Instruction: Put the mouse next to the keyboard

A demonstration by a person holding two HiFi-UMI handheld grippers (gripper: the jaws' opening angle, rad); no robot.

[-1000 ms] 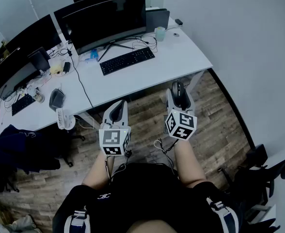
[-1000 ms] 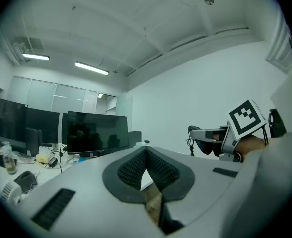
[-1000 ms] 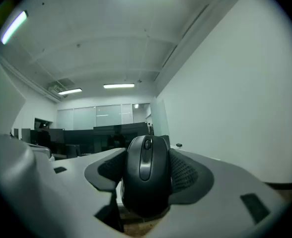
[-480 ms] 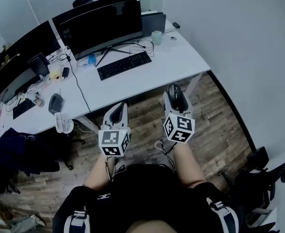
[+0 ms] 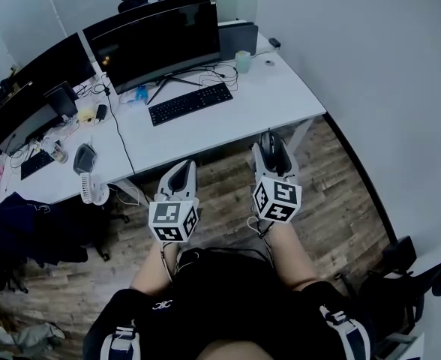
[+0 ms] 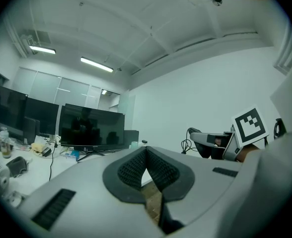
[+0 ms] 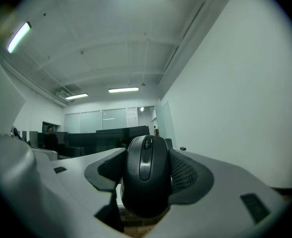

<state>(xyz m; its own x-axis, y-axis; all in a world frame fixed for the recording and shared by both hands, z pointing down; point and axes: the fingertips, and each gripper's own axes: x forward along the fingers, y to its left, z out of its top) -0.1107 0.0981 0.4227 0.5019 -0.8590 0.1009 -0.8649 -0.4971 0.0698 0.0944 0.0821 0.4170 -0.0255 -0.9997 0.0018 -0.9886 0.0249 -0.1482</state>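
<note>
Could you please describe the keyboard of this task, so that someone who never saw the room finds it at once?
Find the white desk by the right wall, with the wide black monitor. The keyboard lies in front of that monitor's stand. It is long, black and has bare desk around it; the second keyboard sits among clutter further left.

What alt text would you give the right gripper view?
A black mouse is held between the right gripper's grey fingers, its scroll wheel facing the camera. Behind are dark monitors, ceiling strip lights and a plain white wall at right.
</note>
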